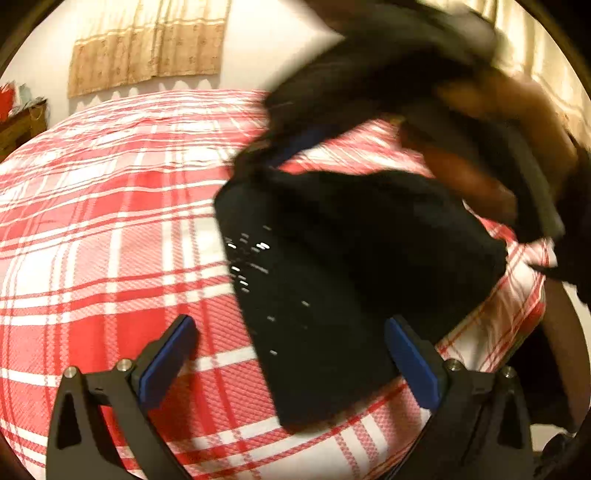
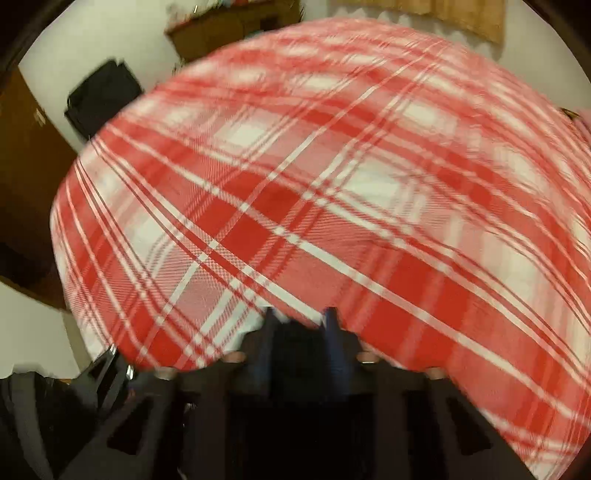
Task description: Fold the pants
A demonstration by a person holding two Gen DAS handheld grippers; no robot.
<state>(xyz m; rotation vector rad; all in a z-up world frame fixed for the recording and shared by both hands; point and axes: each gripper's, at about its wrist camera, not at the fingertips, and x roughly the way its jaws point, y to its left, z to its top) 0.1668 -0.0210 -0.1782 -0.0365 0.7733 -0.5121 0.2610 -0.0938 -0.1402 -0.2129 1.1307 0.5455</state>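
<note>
Black pants (image 1: pixel 351 280) lie on the red and white plaid bed (image 1: pixel 110 240), with their upper part lifted up at the top right. My left gripper (image 1: pixel 291 354) is open and empty, its blue pads either side of the pants' near end, just above the cloth. In the left wrist view my right gripper (image 1: pixel 306 142) appears blurred at the raised cloth, held by a hand (image 1: pixel 491 147). In the right wrist view the right gripper (image 2: pixel 299 328) has its blue pads close together with dark cloth between them, above the plaid bed (image 2: pixel 332 184). The view is blurred.
A beige curtain (image 1: pixel 147 44) hangs on the white wall behind the bed. Wooden furniture (image 1: pixel 22 125) stands at the far left. In the right wrist view a dark object (image 2: pixel 103 96) and a wooden shelf (image 2: pixel 229 33) are beyond the bed.
</note>
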